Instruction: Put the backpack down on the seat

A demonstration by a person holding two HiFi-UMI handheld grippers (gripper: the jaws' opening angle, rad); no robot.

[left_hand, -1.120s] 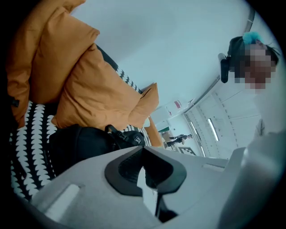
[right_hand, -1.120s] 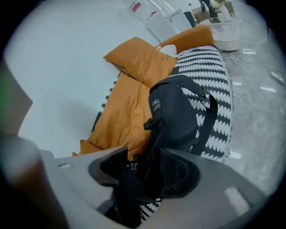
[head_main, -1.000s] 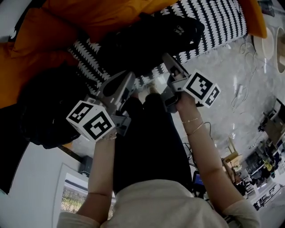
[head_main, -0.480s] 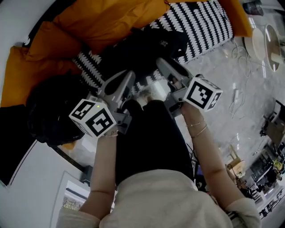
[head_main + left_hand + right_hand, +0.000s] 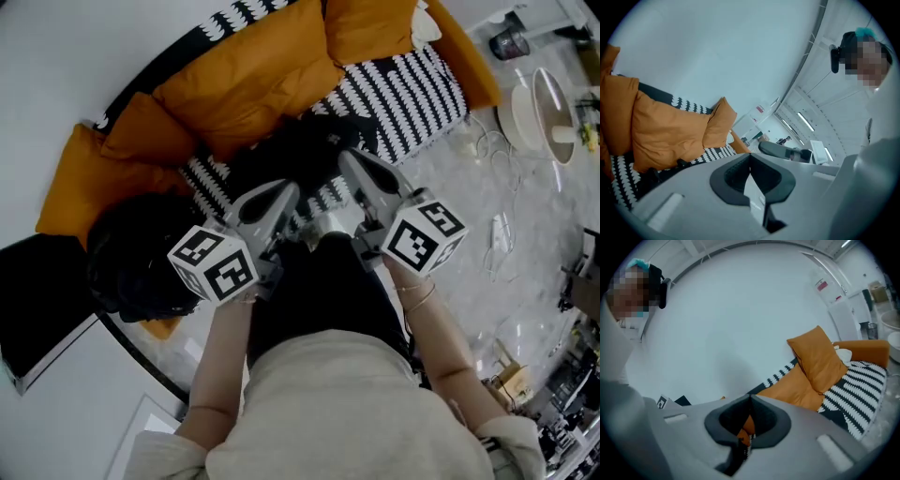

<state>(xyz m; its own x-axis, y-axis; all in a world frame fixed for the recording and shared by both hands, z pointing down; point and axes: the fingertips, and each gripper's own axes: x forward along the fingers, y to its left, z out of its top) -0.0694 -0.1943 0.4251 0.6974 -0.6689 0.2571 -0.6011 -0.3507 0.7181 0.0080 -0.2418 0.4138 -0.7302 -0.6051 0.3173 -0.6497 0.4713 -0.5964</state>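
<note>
The black backpack [image 5: 302,148] lies on the sofa's black-and-white patterned seat [image 5: 412,89], in front of the orange cushions. Nothing holds it. My left gripper [image 5: 284,194] hovers just short of it on the near side, jaws together and empty. My right gripper [image 5: 351,161] reaches to the backpack's near right edge; it too is shut on nothing. In the left gripper view the left gripper [image 5: 750,157] points over the sofa toward the wall. The right gripper [image 5: 750,397] in its own view has its jaws meeting, with orange cushion behind them.
Orange cushions [image 5: 253,70] line the sofa back. A bulky black bag [image 5: 141,262] sits at the sofa's left end. White round objects [image 5: 539,112] and loose cables [image 5: 497,220] lie on the marble floor to the right. The person's legs stand just below the grippers.
Both grippers have drawn back from the backpack, which stays on the seat. The head view has tilted and now shows more of the sofa and cushions.
</note>
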